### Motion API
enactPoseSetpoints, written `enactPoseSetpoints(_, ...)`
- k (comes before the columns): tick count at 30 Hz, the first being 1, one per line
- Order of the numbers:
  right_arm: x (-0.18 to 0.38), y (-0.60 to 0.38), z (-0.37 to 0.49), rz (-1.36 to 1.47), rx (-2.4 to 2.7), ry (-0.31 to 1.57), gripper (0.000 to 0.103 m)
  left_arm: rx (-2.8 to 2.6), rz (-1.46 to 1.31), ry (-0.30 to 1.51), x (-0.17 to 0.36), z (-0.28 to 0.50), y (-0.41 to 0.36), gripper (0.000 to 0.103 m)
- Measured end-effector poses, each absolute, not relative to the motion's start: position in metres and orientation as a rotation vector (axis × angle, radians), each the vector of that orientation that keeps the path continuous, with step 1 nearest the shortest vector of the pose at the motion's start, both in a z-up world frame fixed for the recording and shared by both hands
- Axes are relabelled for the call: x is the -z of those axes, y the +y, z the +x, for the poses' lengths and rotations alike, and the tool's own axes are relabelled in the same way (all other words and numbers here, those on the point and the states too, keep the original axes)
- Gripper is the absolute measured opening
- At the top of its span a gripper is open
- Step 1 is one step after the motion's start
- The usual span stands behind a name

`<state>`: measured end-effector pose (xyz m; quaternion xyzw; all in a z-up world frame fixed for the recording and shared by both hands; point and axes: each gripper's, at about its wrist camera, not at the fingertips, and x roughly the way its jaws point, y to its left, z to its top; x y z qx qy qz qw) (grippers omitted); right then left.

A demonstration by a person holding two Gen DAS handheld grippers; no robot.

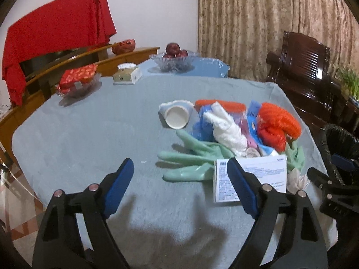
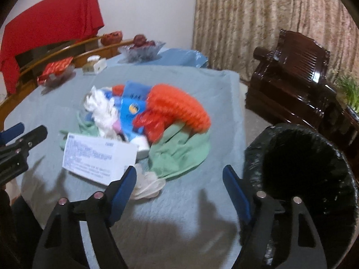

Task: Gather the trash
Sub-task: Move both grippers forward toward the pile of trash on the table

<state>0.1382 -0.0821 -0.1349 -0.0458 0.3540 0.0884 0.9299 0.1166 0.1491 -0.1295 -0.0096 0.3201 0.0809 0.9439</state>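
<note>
A trash pile lies on the grey-blue tablecloth: a white printed box, green rubber gloves, orange netting, white crumpled plastic, a white cup and a crumpled tissue. My left gripper hovers open just short of the glove fingers, its right finger in front of the box. My right gripper is open over the cloth near the tissue, nothing between its pads. A bin with a black liner stands at the table's right edge.
At the far side of the table are a glass fruit bowl, a tissue box and a dish with a red packet. A dark wooden chair and a plant stand to the right. A red cloth hangs behind.
</note>
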Motion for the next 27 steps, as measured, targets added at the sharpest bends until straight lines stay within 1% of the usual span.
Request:
enactPoseSetpoints(2,0.141,-0.077,0.142,-0.099,-0.195,0.74,0.073,-0.165,-0.023,0.661,0.134,0.119,0.149,0.083)
enactPoseSetpoints(10,0.158,-0.068,0.148,-0.091,-0.227,0.768,0.072,-0.163,-0.008,0.677,0.146,0.126,0.145,0.083)
enactPoseSetpoints(12,0.159,-0.066,0.15,-0.073,-0.261,0.779,0.063,-0.161,-0.007,0.681,0.147,0.128,0.145,0.083)
enactPoseSetpoints(13,0.159,-0.065,0.151,-0.065,-0.289,0.789,0.055,-0.159,-0.006,0.681,0.147,0.128,0.144,0.083)
enactPoseSetpoints(15,0.16,-0.062,0.152,-0.063,-0.316,0.803,0.051,-0.157,-0.003,0.683,0.148,0.129,0.144,0.083)
enactPoseSetpoints(17,0.16,-0.061,0.153,-0.041,-0.344,0.82,0.042,-0.156,-0.001,0.687,0.15,0.13,0.143,0.083)
enactPoseSetpoints(21,0.154,-0.063,0.151,-0.031,-0.334,0.816,0.042,-0.162,0.0,0.688,0.151,0.13,0.143,0.083)
enactPoseSetpoints(27,0.155,-0.06,0.15,-0.023,-0.327,0.83,0.05,-0.163,-0.001,0.693,0.153,0.131,0.142,0.083)
